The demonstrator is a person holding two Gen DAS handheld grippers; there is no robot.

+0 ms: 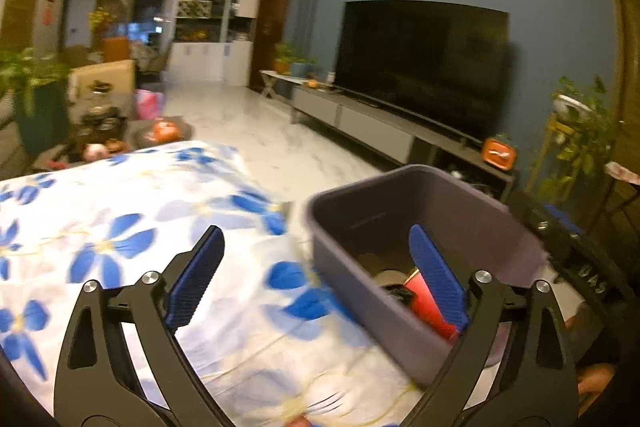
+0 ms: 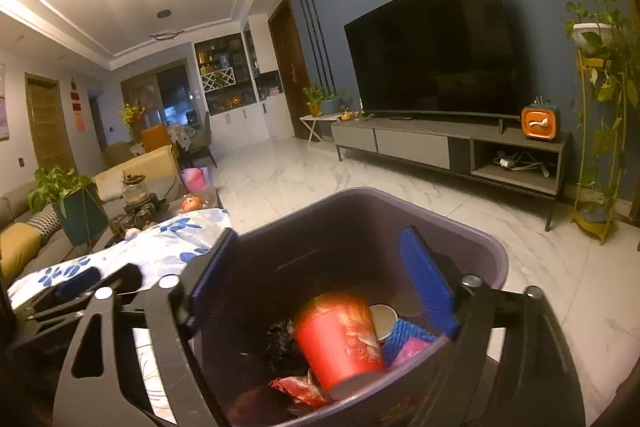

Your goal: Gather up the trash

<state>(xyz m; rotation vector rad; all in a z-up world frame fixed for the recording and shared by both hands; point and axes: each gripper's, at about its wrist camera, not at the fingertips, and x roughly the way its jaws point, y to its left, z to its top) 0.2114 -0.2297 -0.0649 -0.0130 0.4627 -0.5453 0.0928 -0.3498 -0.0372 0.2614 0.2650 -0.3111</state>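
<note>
A dark purple bin stands at the right end of a table covered with a blue-flowered cloth. My left gripper is open wide, its left finger over the cloth and its right finger over the bin's inside, with nothing gripped. My right gripper hangs open above the same bin. Below its fingers a blurred red cup lies in the bin, free of the pads. Around the cup are a black wrapper, a white round lid, blue foam netting and a red wrapper.
A large TV sits on a low grey stand along the blue wall, with an orange box on it. A plant stand rises at the right. A cluttered coffee table, a sofa and marble floor lie beyond.
</note>
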